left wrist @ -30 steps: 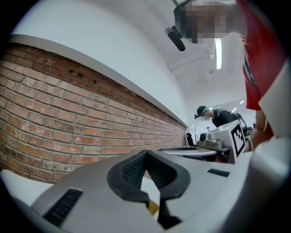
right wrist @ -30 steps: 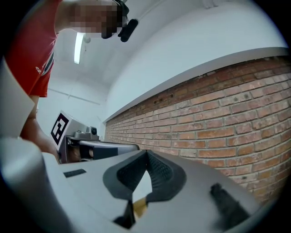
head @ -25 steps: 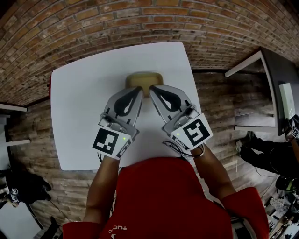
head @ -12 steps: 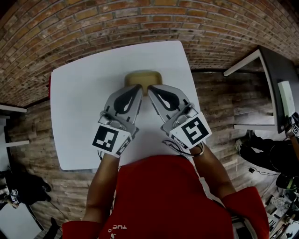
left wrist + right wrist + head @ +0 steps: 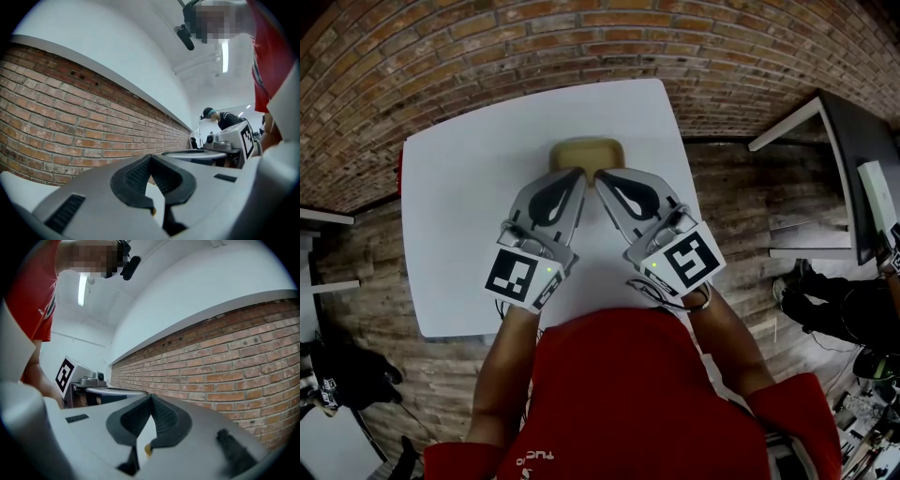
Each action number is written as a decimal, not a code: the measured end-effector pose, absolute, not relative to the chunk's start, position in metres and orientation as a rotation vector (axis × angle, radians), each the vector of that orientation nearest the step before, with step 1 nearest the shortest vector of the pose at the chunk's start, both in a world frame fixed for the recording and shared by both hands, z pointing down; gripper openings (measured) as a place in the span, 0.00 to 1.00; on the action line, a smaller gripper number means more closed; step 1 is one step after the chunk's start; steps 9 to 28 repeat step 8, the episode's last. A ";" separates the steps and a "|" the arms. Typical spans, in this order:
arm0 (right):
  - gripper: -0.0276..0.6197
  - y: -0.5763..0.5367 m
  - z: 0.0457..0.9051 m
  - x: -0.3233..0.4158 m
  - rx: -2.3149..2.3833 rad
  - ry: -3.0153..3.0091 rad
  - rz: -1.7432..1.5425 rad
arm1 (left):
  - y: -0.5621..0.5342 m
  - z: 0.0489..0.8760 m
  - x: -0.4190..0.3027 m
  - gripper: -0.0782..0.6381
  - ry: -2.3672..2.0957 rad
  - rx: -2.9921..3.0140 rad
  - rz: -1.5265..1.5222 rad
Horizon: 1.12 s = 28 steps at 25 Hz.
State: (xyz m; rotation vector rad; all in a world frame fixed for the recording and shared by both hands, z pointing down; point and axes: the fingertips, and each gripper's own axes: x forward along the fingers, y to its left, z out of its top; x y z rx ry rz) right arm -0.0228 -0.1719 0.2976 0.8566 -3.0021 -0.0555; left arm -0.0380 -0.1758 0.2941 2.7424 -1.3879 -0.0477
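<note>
A small tan, rounded-corner object [image 5: 588, 150] lies on the white table [image 5: 459, 187], at the far middle. Both grippers point at it from the near side, side by side. My left gripper [image 5: 578, 174] is shut and empty, its tip at the object's near edge. My right gripper [image 5: 602, 176] is shut too, its tip just beside the left one. In the left gripper view the black pads [image 5: 136, 172] meet at the left gripper's tip [image 5: 150, 157], and a tan sliver shows low in the gap. The right gripper view shows the same at the right gripper's tip [image 5: 151, 396].
A brick wall [image 5: 581, 37] runs behind the table, with wood floor around it. A dark table [image 5: 853, 159] stands at the right. A person in dark clothes [image 5: 834, 309] sits low right, another [image 5: 347, 375] at low left. Something red [image 5: 399, 171] peeks past the table's left edge.
Both grippers have barely moved, staying shut. The tan sliver seen in each jaw gap has shrunk a little.
</note>
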 end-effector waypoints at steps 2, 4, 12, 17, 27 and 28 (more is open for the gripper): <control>0.09 -0.171 0.298 -0.022 0.853 -3.001 -0.057 | -0.175 0.294 -0.037 0.13 -1.387 2.743 -0.046; 0.09 -0.169 0.297 -0.022 0.850 -3.000 -0.058 | -0.173 0.294 -0.036 0.13 -1.385 2.744 -0.045; 0.09 -0.165 0.297 -0.022 0.847 -3.003 -0.061 | -0.169 0.295 -0.035 0.13 -1.383 2.745 -0.043; 0.09 -0.165 0.297 -0.022 0.847 -3.003 -0.061 | -0.169 0.295 -0.035 0.13 -1.383 2.745 -0.043; 0.09 -0.165 0.297 -0.022 0.847 -3.003 -0.061 | -0.169 0.295 -0.035 0.13 -1.383 2.745 -0.043; 0.09 -0.165 0.297 -0.022 0.847 -3.003 -0.061 | -0.169 0.295 -0.035 0.13 -1.383 2.745 -0.043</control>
